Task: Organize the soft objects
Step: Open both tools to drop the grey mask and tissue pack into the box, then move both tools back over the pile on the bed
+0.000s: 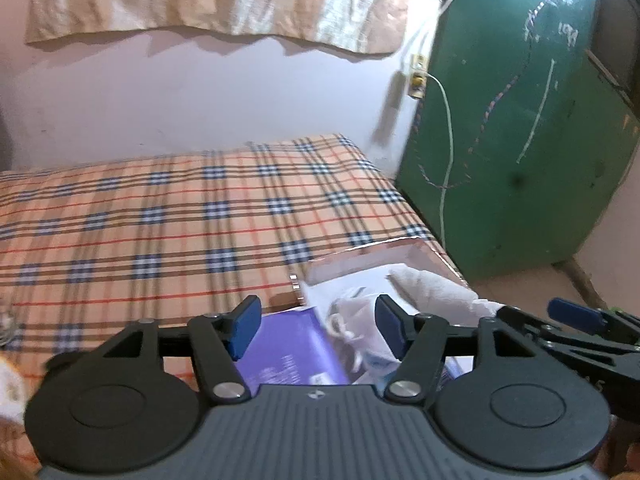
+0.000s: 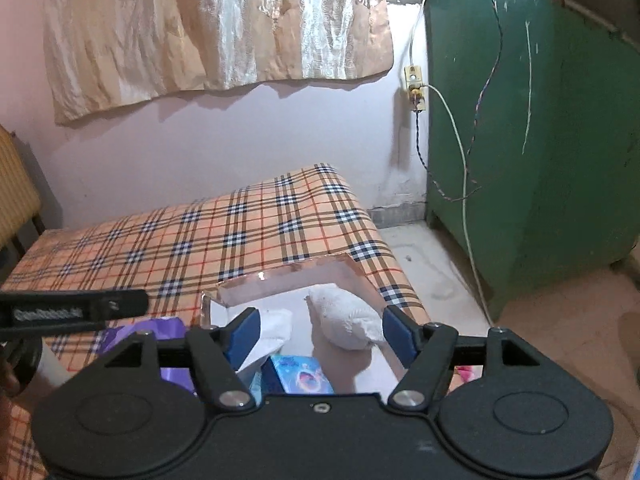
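Observation:
A clear plastic box (image 2: pixel 280 276) sits on the near right part of the plaid bed. Inside it lie a rolled white cloth (image 2: pixel 346 322), a folded white cloth (image 2: pixel 272 330) and a blue printed packet (image 2: pixel 306 376). A purple packet (image 1: pixel 288 350) lies at the box's left side. My right gripper (image 2: pixel 320 332) is open and empty, held above the box. My left gripper (image 1: pixel 316 328) is open and empty, just above the purple packet and the white cloth (image 1: pixel 436 290). The right gripper's blue pad (image 1: pixel 576 314) shows at the left view's right edge.
The bed (image 2: pixel 192 248) has an orange plaid cover and stands against a pink wall. A green metal cabinet (image 2: pixel 532 140) stands on the right, with a white cable (image 2: pixel 464 184) hanging from a wall socket. A beige curtain (image 2: pixel 224 28) hangs above.

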Demonstrator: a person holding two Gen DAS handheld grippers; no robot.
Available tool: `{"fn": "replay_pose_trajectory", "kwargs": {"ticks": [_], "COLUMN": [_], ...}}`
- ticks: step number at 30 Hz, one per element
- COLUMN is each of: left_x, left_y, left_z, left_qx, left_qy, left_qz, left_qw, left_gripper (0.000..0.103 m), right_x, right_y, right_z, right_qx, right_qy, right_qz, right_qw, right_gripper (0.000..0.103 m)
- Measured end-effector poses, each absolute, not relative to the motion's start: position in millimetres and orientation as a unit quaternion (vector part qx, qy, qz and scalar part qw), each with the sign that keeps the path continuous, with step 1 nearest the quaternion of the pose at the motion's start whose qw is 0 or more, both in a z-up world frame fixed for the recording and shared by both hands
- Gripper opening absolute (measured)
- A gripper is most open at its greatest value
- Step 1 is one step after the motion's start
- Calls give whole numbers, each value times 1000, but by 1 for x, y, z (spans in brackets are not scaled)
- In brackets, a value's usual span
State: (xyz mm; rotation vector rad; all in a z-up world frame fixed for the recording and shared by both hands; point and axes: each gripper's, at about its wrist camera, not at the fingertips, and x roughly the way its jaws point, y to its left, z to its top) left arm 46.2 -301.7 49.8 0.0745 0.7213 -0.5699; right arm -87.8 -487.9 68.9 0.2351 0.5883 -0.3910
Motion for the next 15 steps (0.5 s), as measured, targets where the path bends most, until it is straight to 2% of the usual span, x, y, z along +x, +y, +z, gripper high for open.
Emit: {"fn": "replay_pose_trajectory", "kwargs": {"ticks": [5,15], "left_x": [28,13], "left_y": [-277,-229], "left_z": [62,63], "left_qx": [48,37], "left_qy": [331,336], "left_qz": [-261,-232], "left_qw": [906,912], "left_gripper": [72,72], "right_x": [-101,-105], "right_y": [-460,-401], "right_z": [85,95], "right_qx": [128,115], "right_qy": [286,289], "right_qz": [-158,-136], "right_qw": [936,941], "right_gripper": [80,80]}}
